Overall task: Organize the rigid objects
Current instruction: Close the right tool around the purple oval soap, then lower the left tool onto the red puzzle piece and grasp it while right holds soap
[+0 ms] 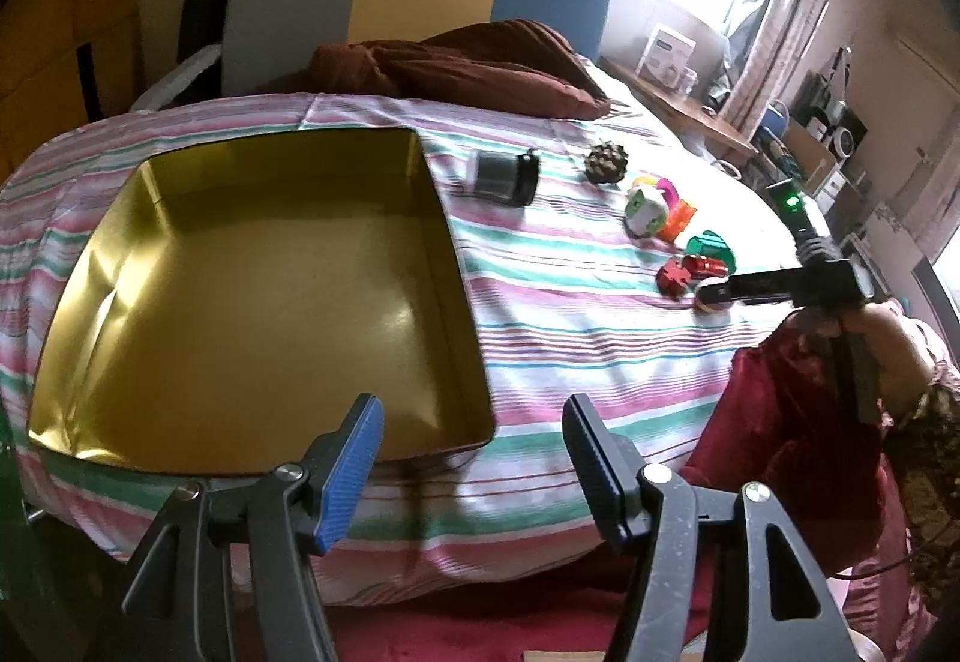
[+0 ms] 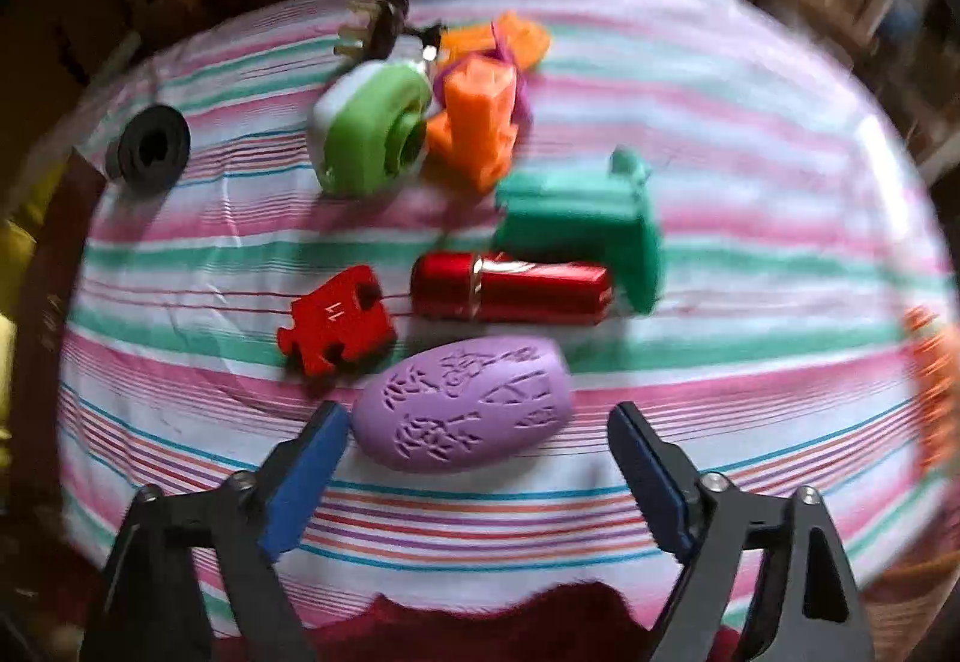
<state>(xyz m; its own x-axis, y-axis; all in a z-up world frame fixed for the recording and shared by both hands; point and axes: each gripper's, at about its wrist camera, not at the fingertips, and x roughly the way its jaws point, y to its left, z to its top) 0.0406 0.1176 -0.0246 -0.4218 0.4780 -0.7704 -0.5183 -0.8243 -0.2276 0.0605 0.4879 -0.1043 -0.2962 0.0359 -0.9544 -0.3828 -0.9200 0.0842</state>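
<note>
- Right gripper [image 2: 477,437]: jaws wide apart, holding nothing.
- Purple oval [image 2: 462,403]: on the striped sheet [image 2: 750,266], just ahead between the fingers, nearer the left one; long axis lies roughly across the jaw gap, tilted.
- Left gripper [image 1: 474,440]: spread, empty, hovering beside the gold tin [image 1: 258,290], well apart from the toys.
</note>
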